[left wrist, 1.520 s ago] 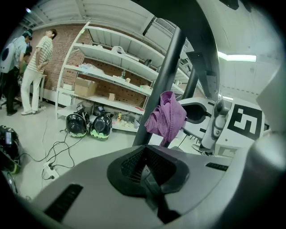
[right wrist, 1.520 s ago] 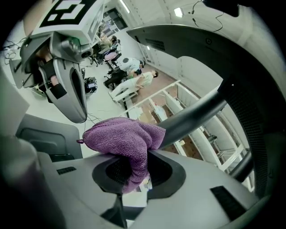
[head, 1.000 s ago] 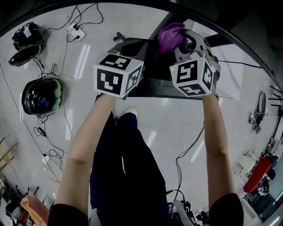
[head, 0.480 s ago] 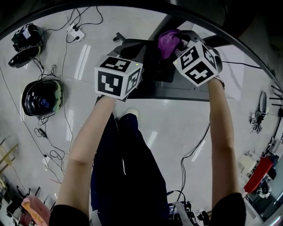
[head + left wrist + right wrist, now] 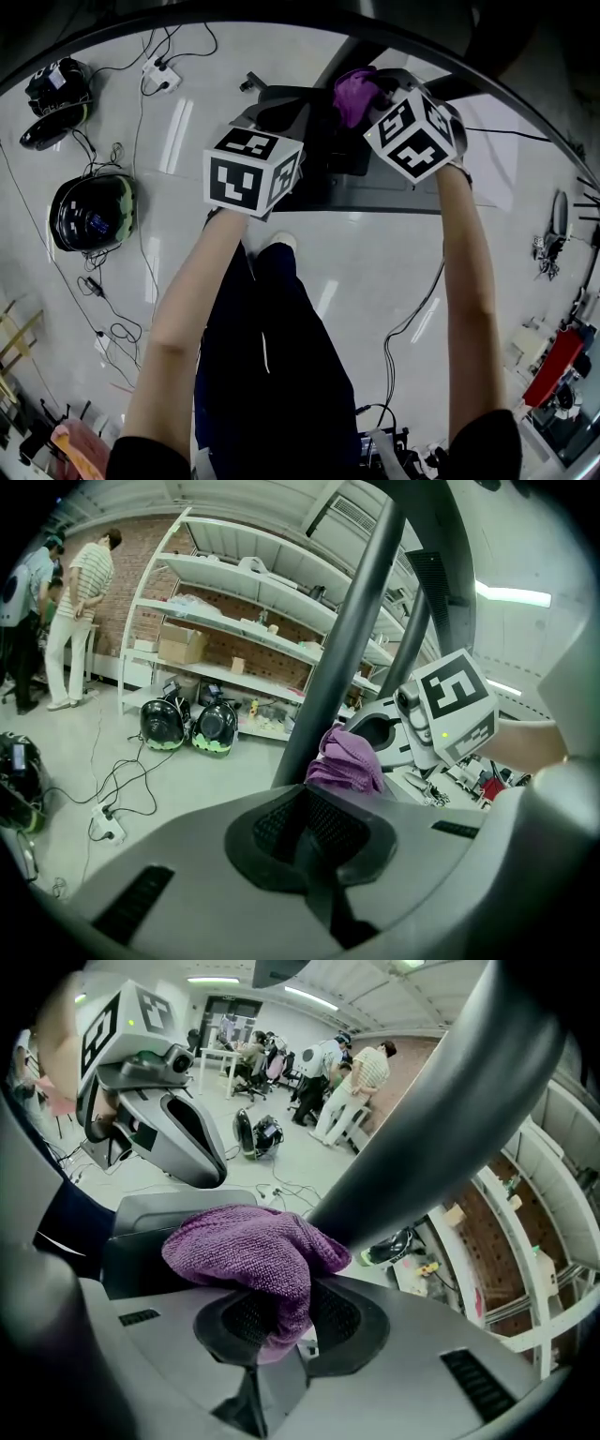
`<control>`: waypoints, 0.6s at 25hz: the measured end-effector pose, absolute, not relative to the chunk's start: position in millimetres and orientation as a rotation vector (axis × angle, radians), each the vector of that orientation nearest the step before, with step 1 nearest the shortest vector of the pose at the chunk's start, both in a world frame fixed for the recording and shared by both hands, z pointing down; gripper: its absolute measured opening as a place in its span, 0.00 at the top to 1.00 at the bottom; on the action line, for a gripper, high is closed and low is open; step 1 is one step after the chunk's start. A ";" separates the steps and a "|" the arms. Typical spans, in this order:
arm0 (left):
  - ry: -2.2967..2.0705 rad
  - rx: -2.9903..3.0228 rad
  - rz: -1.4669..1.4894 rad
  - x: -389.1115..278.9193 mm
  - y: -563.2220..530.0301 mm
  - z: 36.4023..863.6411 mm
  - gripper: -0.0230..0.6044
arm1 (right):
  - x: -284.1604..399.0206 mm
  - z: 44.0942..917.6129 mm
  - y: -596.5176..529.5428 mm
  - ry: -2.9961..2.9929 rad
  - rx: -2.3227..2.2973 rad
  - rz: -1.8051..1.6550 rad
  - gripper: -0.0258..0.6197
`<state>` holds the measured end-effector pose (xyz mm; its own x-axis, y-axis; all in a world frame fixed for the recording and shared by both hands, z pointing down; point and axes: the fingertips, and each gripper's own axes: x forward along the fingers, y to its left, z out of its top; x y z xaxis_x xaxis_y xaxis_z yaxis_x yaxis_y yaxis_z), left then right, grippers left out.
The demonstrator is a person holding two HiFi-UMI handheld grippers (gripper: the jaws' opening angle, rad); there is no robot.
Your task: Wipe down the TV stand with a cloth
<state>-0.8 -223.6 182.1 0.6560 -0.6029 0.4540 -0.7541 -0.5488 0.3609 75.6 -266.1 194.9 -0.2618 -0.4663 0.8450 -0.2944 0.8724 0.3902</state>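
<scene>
Two grippers are working over one TV stand (image 5: 328, 192) in the head view, each carrying one marker cube. The left gripper (image 5: 279, 111) is hanging over the near-left part of the dark base. The right gripper (image 5: 380, 89) is reaching to the far side, with one purple cloth (image 5: 354, 94) bunched at its tip beside the stand's post (image 5: 352, 47). One helmet (image 5: 91, 211) is lying on the pale floor (image 5: 375, 272) to the left, with one power strip (image 5: 157, 66) farther off among loose cables.

In the left gripper view, the left gripper (image 5: 309, 855) is showing its jaws pressed together with nothing between them. Past them the post (image 5: 347, 649) is rising at a slant. The cloth (image 5: 345, 761) is sitting just right of it, in front of the right gripper (image 5: 403, 733). Two helmets (image 5: 187, 726) are resting side by side at the foot of one long shelving unit (image 5: 244, 621), and two people (image 5: 66, 602) are standing at the far left.

In the right gripper view, the right gripper (image 5: 272, 1335) is clenching the cloth (image 5: 248, 1251), which is spilling out over the jaws and lying against the post (image 5: 441, 1101). The left gripper (image 5: 178, 1138) is hovering to the left above the base (image 5: 169, 1213).
</scene>
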 end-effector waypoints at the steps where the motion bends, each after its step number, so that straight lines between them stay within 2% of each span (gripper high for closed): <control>1: -1.052 2.342 0.375 -0.2 -223.8 180.8 0.95 | 76.8 192.6 -265.8 -1.871 0.585 -0.184 0.81; 15: -1.014 2.424 0.378 20.5 -219.2 146.9 0.95 | 106.1 120.5 -260.5 -1.953 0.924 -0.266 0.81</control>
<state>20.5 -219.2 146.9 0.6867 -0.5905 0.4239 -0.7239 -0.6087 0.3247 106.1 -260.5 120.5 -0.2866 -0.6983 0.6559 -0.4975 0.6936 0.5210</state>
